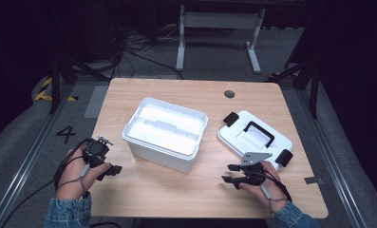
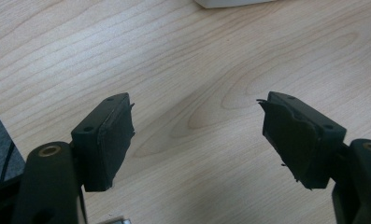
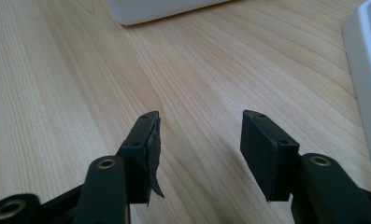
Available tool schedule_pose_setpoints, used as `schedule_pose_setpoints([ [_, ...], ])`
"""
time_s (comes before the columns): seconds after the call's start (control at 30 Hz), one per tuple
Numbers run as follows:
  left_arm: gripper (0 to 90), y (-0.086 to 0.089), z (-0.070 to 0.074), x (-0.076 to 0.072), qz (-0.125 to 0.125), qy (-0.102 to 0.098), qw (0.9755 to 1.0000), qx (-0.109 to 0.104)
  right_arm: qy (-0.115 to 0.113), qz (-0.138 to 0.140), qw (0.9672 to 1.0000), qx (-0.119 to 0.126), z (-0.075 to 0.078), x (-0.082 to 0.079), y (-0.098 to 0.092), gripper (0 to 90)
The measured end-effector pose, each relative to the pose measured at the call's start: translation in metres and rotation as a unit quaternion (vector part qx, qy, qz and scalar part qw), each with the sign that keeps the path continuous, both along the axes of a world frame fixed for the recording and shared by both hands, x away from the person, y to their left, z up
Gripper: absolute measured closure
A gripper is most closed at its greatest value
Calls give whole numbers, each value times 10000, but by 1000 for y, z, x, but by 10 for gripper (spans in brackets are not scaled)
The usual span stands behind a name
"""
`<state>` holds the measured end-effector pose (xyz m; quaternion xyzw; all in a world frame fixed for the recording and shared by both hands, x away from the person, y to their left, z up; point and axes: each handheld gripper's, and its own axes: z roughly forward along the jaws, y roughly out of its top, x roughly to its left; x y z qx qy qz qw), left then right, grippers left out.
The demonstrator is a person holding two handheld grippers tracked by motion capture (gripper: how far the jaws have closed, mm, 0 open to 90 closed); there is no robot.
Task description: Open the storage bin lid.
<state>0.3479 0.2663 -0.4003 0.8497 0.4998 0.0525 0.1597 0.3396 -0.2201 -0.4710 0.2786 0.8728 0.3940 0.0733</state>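
Judging from how things lie, you have the closing of the white plastic storage box (image 1: pixel 165 133) left to do: its white lid with black handle and clips (image 1: pixel 254 137) lies flat on the light wooden table (image 1: pixel 176 190), just right of the open box. Your left gripper (image 1: pixel 111 171) and right gripper (image 1: pixel 233 175) rest low near the front edge, both with jaws wide apart and holding nothing.

bare table front (image 1: pixel 176 190), box (image 1: pixel 164 133) (open) and lid (image 1: pixel 255 135) behind
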Motion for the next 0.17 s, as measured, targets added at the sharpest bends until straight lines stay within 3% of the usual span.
schedule_pose_setpoints([
  [0.17, 252, 0, 0, 0, -11, 7, 10000, -32, 4, 16, 10000, -24, -2, 0, 1, 488],
])
